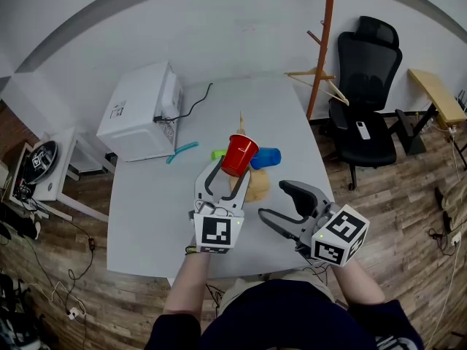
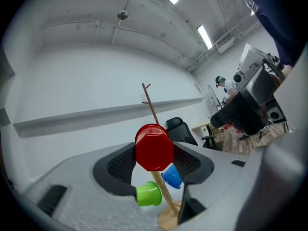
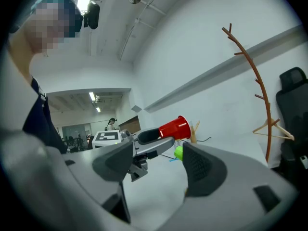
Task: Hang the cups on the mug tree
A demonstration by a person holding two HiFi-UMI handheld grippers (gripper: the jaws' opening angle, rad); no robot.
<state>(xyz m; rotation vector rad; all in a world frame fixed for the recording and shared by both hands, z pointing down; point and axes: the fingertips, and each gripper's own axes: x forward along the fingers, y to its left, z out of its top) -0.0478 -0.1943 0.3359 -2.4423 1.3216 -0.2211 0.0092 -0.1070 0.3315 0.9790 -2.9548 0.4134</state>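
Third cup going up: my left gripper [image 1: 230,168] is clamped on the red cup [image 1: 239,154], both pads pressed against its sides, holding it high against the upper stem of the mug tree [image 1: 257,187]. The left gripper view shows the cup's flat bottom [image 2: 154,148] facing me and its mouth turned toward the tree's stem [image 2: 161,189]. The tree's top twig shows just above the cup.

Lower on the mug tree, the green cup [image 2: 148,194] hangs on the left side and the blue cup [image 2: 172,177] on the right, both below the red one. So I judge two cups are hung and this is the last one, at the approach stage. Whether a peg has entered the red cup's mouth I cannot tell, since the cup hides that part of the stem.

My right gripper [image 1: 276,201] hovers to the right of the mug tree and nearer me, jaws wide apart with nothing between them. Its own view shows only the left gripper and the cups beyond.

The next move calls for finding a free upper peg and lining the cup's mouth up with it. Then I slide the cup on along the peg's slant until it seats, and only after that let the pads go. The tree looks light on the white table [image 1: 146,210], so a sideways push could tip it. The idle right gripper is near enough to steady the base.
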